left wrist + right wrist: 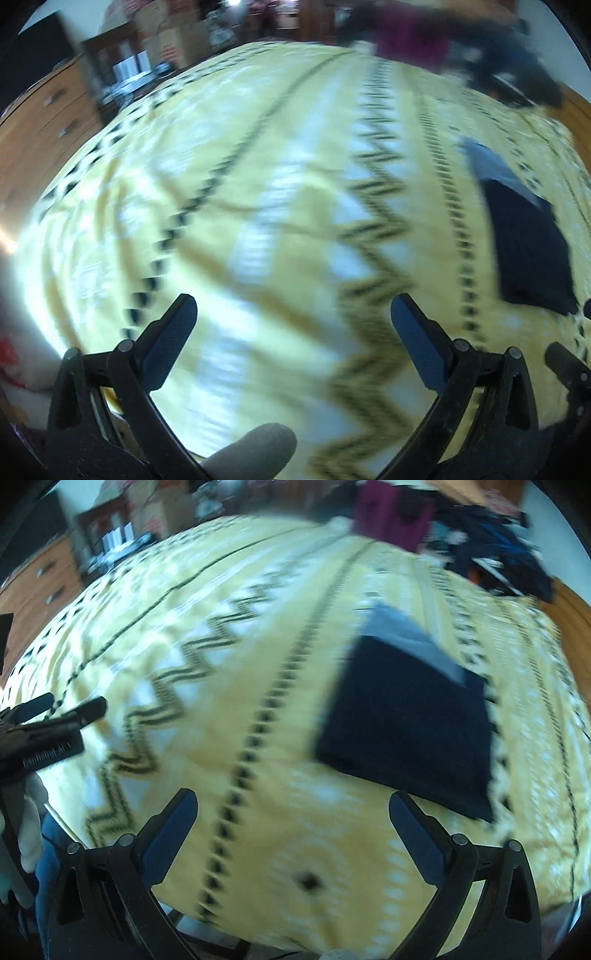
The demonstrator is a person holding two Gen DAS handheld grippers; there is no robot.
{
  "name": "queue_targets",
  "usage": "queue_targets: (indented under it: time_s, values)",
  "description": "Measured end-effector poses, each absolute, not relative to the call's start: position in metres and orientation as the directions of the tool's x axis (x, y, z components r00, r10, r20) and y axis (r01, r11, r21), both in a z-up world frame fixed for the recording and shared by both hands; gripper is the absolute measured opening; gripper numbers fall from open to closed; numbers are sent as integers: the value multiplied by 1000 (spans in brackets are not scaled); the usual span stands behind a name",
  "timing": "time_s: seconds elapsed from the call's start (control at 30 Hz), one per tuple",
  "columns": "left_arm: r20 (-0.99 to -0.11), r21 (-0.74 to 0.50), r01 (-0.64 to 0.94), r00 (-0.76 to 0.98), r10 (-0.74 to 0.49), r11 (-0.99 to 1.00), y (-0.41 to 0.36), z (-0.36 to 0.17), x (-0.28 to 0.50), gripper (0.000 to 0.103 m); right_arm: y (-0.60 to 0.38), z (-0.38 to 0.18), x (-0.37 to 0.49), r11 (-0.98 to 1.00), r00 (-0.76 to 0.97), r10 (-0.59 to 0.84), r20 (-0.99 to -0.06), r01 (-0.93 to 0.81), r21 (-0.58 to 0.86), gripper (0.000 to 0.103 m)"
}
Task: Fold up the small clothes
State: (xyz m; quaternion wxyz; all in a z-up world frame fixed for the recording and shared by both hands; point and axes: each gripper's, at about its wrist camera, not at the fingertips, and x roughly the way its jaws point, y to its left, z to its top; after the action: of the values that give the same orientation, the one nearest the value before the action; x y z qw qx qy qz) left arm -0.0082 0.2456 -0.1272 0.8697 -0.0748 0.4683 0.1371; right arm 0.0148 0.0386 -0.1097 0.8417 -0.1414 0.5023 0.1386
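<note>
Two grippers over a big yellow-and-white patterned bedspread with black zigzag lines [258, 709], everything motion-blurred. At the far right edge sits a heap of unfolded clothes, maroon and dark blue fabric [436, 528]. Nearer, right of centre, a dark navy folded square garment [406, 731] lies flat on the bedspread, with a grey-blue folded piece [410, 642] sticking out from under its far edge; the two touch. In the left wrist view the navy square sits at the right edge [528, 251]. Left gripper [293, 314]: jaws spread wide, nothing between them. Right gripper [293, 808]: same, jaws wide, empty, hovering just short of the navy square's near edge. Judged step: one item looks finished and stacked, between folds. Next move probably calls for reaching to the far heap for a fresh piece, dragging it to bare bedspread on the left.
</note>
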Motion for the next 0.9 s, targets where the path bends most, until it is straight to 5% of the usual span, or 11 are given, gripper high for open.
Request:
queue_targets:
  time_s: [0.33,0.6,0.8,0.9]
  values:
    - [-785,210,-438,457,418,874,461,-134,1,103,269,-159,69,828,272,312,-910,-548,120,103]
    - [-777,260,-278,508,371,925,523,-155,39,103,424,-175,121,817,155,448,-880,-472,333,103]
    - [-834,116,-190,514,200,975,560,-179,54,103,502,-194,140,834,113,448,-887,-410,369,103]
    - [-802,115,-199,560,210,973,557,-189,43,103,525,-209,137,855,120,402,-908,-405,325,103]
